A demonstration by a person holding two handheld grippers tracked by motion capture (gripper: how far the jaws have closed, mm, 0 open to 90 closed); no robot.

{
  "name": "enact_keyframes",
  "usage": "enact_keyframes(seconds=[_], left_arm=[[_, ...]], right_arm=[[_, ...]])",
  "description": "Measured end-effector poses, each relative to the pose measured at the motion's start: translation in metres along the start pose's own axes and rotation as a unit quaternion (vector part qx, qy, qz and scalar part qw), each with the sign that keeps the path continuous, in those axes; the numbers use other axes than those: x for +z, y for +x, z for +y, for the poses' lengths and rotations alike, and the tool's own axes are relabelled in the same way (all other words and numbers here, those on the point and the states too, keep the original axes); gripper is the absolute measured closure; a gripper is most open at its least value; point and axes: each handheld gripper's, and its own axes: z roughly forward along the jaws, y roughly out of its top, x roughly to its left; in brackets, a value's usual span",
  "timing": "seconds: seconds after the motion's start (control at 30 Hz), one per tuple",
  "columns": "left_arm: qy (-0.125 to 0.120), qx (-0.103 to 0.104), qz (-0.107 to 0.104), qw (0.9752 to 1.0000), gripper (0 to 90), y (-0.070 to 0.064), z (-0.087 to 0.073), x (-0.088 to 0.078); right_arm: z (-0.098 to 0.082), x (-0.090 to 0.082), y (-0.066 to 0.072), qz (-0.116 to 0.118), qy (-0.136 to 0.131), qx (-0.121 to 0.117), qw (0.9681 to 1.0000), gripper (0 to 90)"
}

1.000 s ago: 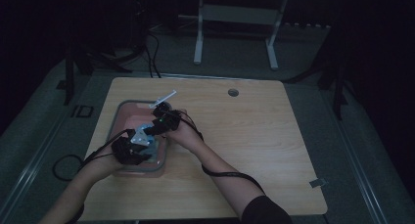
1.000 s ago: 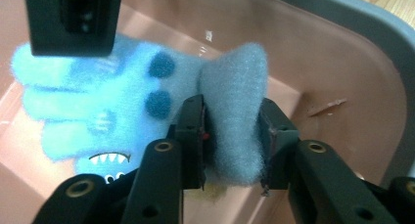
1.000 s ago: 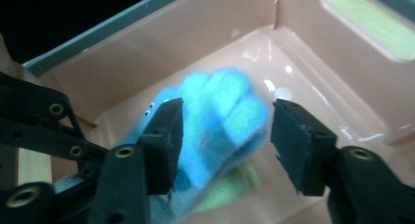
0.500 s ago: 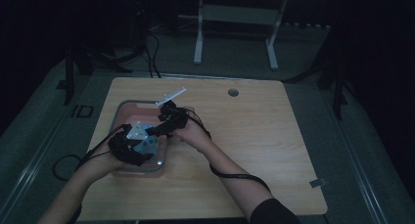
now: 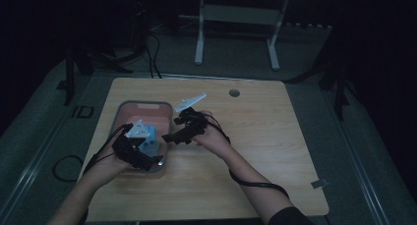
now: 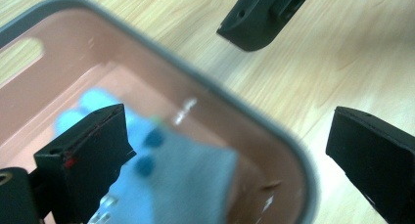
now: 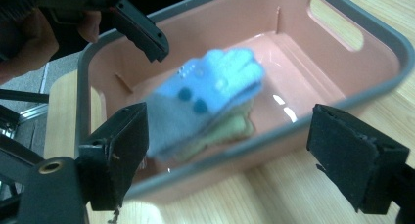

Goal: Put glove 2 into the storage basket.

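- The pink tray [image 5: 143, 105] sits at the worktop's [image 5: 255, 151] left side; its raised grey rim walls in the blue-and-grey cloth [image 7: 205, 99] lying inside.
- The left hand-held gripper [image 5: 140, 154] hangs over the tray's near end, jaws apart, crowding that side.
- The right hand-held gripper [image 5: 173, 135] sits just beside the tray's right wall, jaws apart.
- The worktop's right half lies bare.

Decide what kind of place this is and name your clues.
Probably a dim recording lab or studio: a bare light wooden table on grey carpet, a white metal stand behind it, and cables trailing from each handheld gripper.
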Motion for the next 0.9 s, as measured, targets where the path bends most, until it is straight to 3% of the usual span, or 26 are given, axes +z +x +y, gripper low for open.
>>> enact_keyframes(seconds=[0.3, 0.47, 0.83, 0.9], left_arm=[[-0.031, 0.01, -0.042, 0.9986, 2.6, -0.026, 0.022, 0.013], [-0.034, 0.034, -0.05, 0.9976, 2.7, -0.041, 0.032, 0.022], [-0.044, 0.039, -0.073, 0.9956, 2.7, -0.056, 0.04, 0.041], [-0.047, 0.048, -0.074, 0.995, 2.7, -0.063, 0.042, 0.046]], right_arm=[[-0.026, -0.027, -0.008, -0.002, -0.003, 0.006, 1.0, 15.6], [-0.039, -0.039, -0.011, -0.006, -0.004, 0.005, 1.0, 15.1], [-0.063, -0.057, -0.018, -0.018, -0.003, 0.009, 0.9998, 15.1], [-0.071, -0.062, -0.02, -0.021, -0.001, 0.013, 0.9997, 14.9]])
